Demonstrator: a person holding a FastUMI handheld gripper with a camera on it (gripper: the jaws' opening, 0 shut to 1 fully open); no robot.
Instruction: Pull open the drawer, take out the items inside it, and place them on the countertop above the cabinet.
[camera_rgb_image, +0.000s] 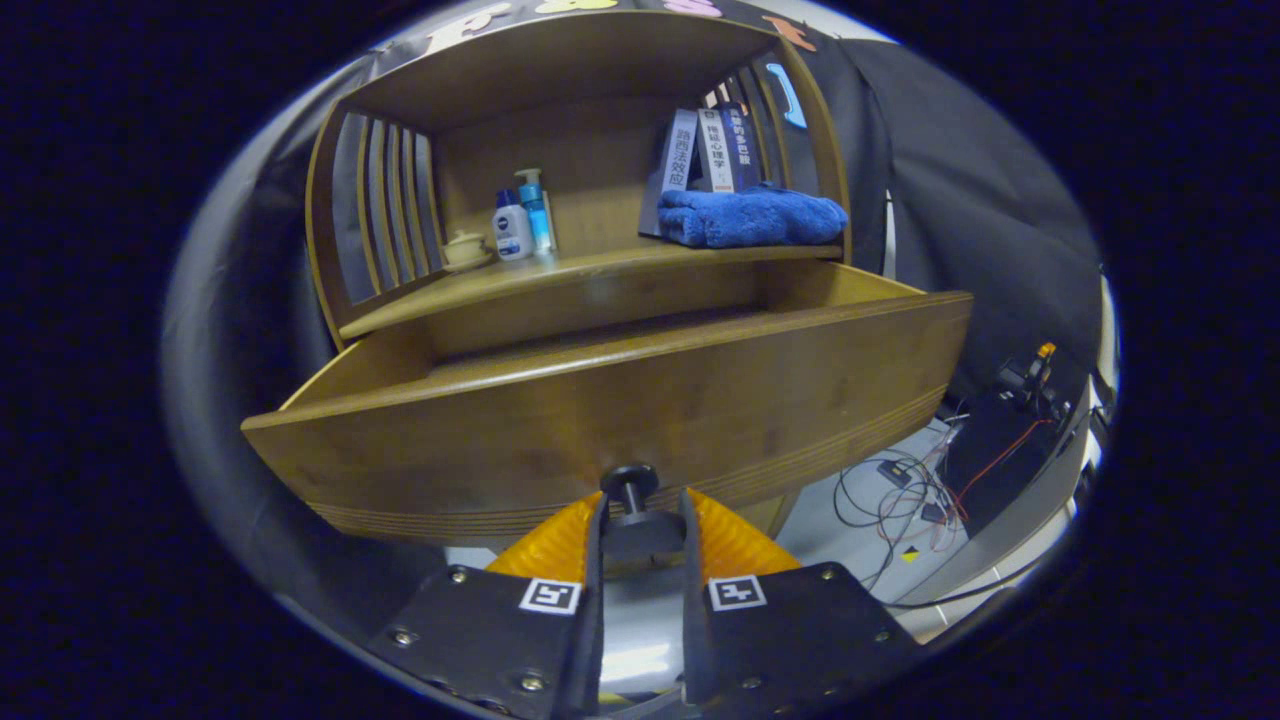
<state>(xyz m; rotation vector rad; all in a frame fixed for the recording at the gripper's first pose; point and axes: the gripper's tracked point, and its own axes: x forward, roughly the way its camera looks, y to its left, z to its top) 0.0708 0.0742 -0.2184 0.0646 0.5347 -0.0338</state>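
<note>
Seemingly, gripper (642, 515) pinches pulled-out drawer's (620, 410) knob (629, 482).

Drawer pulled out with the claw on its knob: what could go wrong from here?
1. The drawer is already far out; more pulling may tip it or drag it off its runners.
2. The claw grips only the small knob, so it could slip off.
3. The countertop already holds a towel and bottles, leaving limited room.

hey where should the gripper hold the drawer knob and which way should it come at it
Grip the knob's narrow stem behind its round cap, coming straight on at the drawer front. The cap is wider than the stem, so it catches behind the fingers when pulling. The gripper sits there now, fingers either side of the knob.
</note>
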